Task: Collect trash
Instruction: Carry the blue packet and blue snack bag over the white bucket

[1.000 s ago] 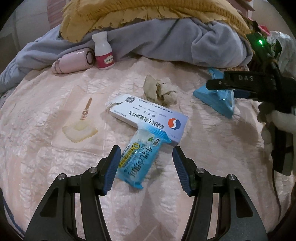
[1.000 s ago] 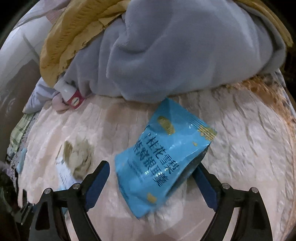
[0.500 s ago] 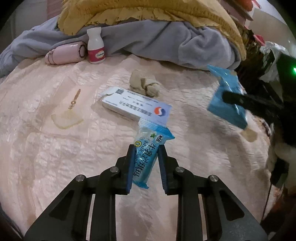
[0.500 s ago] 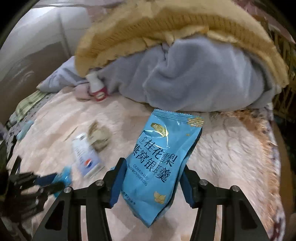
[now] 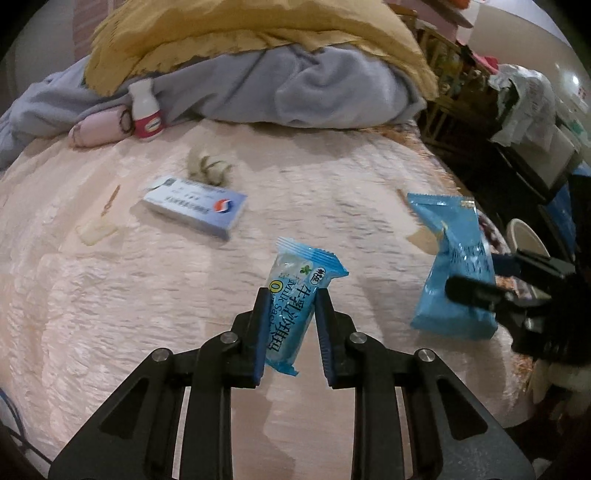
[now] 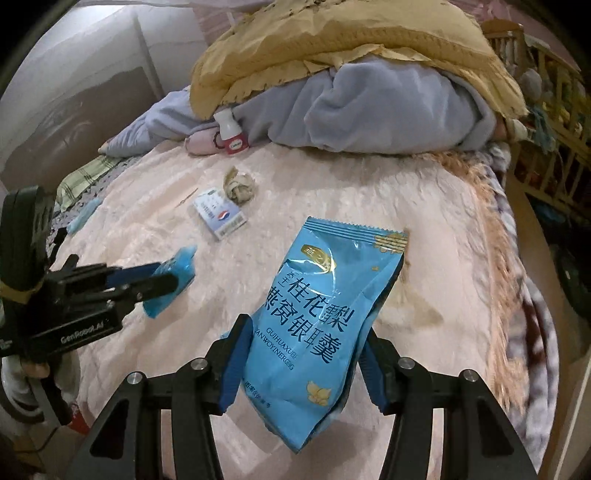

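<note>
My left gripper [image 5: 291, 299] is shut on a small blue-and-clear snack wrapper [image 5: 295, 299] and holds it above the pink bedspread [image 5: 110, 314]. My right gripper [image 6: 306, 332] is shut on a large blue snack bag [image 6: 317, 310], also lifted off the bed; the bag shows in the left wrist view [image 5: 454, 266]. The left gripper with its wrapper [image 6: 173, 273] shows at the left of the right wrist view. A white-and-blue medicine box [image 5: 195, 208], a crumpled tissue [image 5: 207, 168] and a small wooden stick [image 5: 110, 199] lie on the bed.
A white bottle with a red label [image 5: 146, 110] and a pink roll [image 5: 99, 129] stand against a heap of grey [image 5: 295, 88] and yellow blankets [image 5: 240, 33] at the back. A flat pale scrap [image 5: 96, 230] lies at the left. Furniture and clutter [image 5: 524, 110] stand off the bed's right edge.
Both grippers closed on their packets and lifted them off the bed. They have drawn back and to the right, so the box and tissue sit farther away.
</note>
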Demonstrator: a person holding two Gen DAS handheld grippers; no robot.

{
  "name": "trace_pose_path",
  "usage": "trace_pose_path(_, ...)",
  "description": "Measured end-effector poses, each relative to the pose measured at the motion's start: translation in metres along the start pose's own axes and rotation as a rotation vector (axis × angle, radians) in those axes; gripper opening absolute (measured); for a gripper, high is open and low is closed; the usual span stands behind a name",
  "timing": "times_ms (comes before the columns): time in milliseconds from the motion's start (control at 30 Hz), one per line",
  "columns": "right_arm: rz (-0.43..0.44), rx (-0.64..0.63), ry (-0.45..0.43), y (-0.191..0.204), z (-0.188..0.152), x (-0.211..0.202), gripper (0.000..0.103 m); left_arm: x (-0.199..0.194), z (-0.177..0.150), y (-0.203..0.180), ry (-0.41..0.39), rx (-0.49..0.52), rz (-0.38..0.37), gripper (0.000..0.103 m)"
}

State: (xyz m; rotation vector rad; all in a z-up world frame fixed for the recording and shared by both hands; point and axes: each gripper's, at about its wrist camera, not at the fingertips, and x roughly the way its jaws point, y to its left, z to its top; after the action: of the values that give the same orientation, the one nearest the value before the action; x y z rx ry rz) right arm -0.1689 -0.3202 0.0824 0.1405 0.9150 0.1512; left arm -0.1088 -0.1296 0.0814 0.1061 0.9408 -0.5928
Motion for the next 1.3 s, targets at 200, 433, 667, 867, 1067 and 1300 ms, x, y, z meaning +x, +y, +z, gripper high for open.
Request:
trace_pose_path(200,-0.023,-0.003,-0.026,-0.004,-0.022,-0.031,0.053,-0.007,0.003,-0.036,-0.011,0.044,-0.020,0.021)
trace_pose_path(433,-0.060,0.015,-0.057,-0.020,-0.038,-0.065,0.053,-0.013,0.007,-0.075,-0.026,0.098,-0.040,0.021)
trace_pose_path(667,-0.103,0.033,-0.085,-0.039,-0.051,-0.092,0.053,-0.014,0.011,-0.110,-0.037,0.153,-0.054,0.021)
trace_pose_path(867,-0.135,0.048,-0.100,-0.055,-0.061,-0.110,0.054,-0.013,0.014,-0.137,-0.041,0.198,-0.066,0.021)
trace_pose_path(1067,-0.170,0.074,-0.109,-0.076,-0.071,-0.126,0.054,-0.008,0.019,-0.163,-0.042,0.245,-0.078,0.021)
trace_pose_path(1300,-0.223,0.114,-0.117,-0.105,-0.086,-0.145,0.054,0.000,0.026,-0.199,-0.034,0.306,-0.092,0.021)
